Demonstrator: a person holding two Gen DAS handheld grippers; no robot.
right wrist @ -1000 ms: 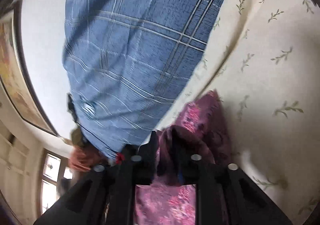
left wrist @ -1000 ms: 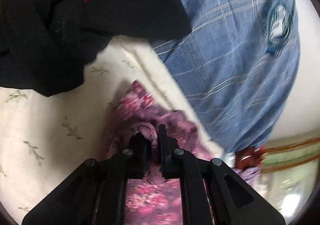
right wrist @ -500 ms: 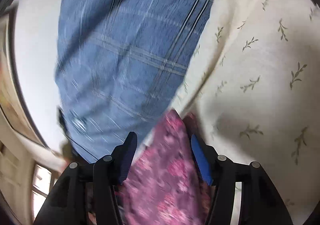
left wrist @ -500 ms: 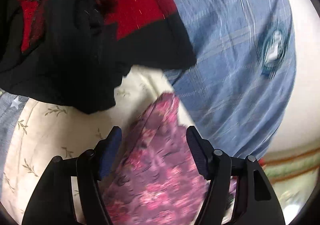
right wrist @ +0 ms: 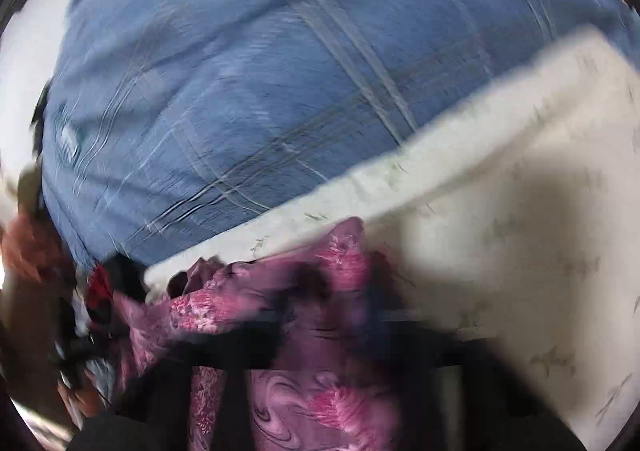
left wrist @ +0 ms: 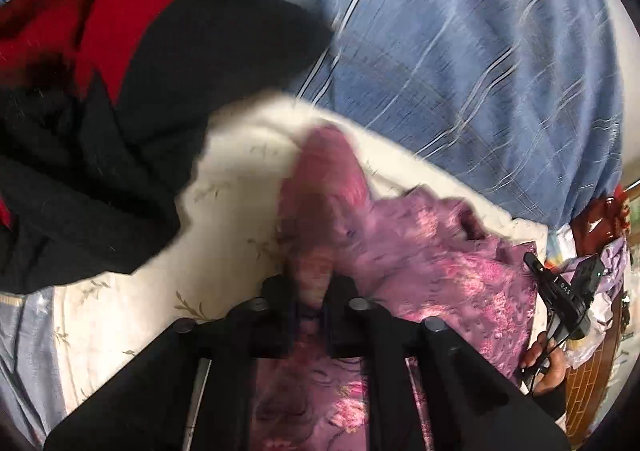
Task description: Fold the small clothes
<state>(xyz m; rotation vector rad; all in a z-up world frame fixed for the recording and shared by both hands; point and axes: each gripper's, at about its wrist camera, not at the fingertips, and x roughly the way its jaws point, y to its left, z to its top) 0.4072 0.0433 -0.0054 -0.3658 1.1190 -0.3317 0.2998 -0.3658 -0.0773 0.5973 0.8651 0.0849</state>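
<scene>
A purple-pink floral garment lies bunched on a cream leaf-print sheet. My left gripper is shut on a fold of this garment, which rises between the fingers. In the right wrist view the same floral garment drapes over my right gripper; that view is badly blurred, so its jaws cannot be made out. The other gripper, held in a hand, shows at the right edge of the left wrist view.
A black and red garment lies heaped at the upper left. A blue plaid quilt covers the far side and also fills the top of the right wrist view. A wooden floor shows at far right.
Half a second ago both grippers were open around the floral garment. Now the left one has shut on a fold of it. Both views are swinging and blurred.
</scene>
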